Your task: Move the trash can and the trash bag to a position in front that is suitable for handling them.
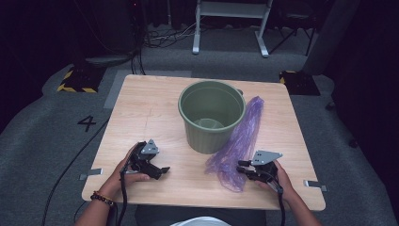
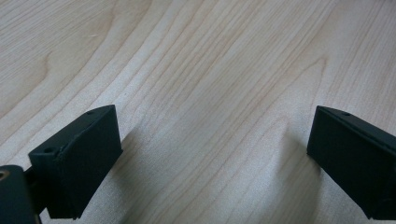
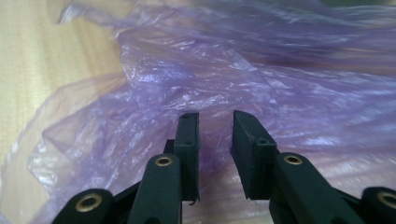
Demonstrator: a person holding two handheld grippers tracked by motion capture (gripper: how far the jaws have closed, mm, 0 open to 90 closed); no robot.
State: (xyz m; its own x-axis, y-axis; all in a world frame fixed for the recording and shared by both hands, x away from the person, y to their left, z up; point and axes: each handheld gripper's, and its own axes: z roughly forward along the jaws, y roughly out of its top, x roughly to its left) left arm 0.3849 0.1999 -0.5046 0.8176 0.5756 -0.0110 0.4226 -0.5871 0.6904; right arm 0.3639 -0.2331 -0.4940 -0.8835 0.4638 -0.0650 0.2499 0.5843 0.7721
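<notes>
Left hand-held gripper (image 1: 159, 172) rests low on bare worktop (image 1: 150, 108), jaws spread wide, nothing between them. Green bucket (image 1: 211, 115) stands upright mid-worktop. Purple plastic bag (image 1: 240, 141) lies just right of bucket, trailing toward the near edge. Right hand-held gripper (image 1: 242, 166) at the bag's near end, jaws slightly parted with film (image 3: 280, 93) directly ahead.

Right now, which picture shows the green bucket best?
The high view: the whole green bucket stands upright on the table, with the purple bag beside it. The left gripper view shows bare wood, the right gripper view purple plastic.
</notes>
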